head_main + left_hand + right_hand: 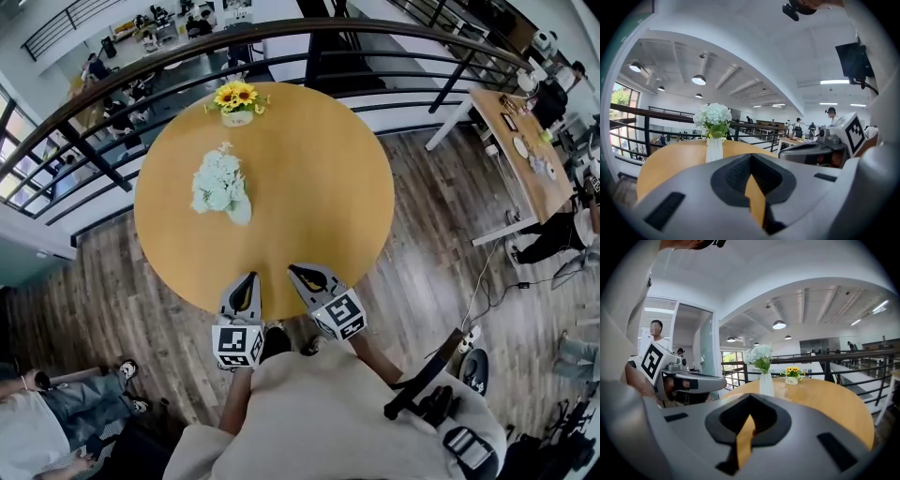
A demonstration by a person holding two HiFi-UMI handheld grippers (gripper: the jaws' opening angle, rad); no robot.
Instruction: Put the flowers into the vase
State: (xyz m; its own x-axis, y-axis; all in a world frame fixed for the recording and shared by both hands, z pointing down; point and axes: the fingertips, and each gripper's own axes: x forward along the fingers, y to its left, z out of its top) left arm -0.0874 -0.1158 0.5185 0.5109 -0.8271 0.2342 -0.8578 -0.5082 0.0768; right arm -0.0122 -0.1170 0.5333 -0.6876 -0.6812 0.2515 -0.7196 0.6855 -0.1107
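- Head view: a round wooden counter [319,187] stands beside a dark railing [103,117]. The white flowers [216,180] already sit in a pale vase [240,213] on the left half of the counter. Some sunflowers [236,95] in a small pot [236,118] stand at the far edge. The left claw [247,280] and the right claw [297,274] are side by side over the near edge, well apart from the vase.
- Left gripper view: the jaws of the left claw are pressed together and nothing is between them. The vase with the white flowers stands upright ahead, a little to the left. The right claw shows at the right side.
- Right gripper view: the jaws of the right claw are also together and empty. The vase stands ahead, with the sunflowers behind it to the right. The left claw shows at the left.
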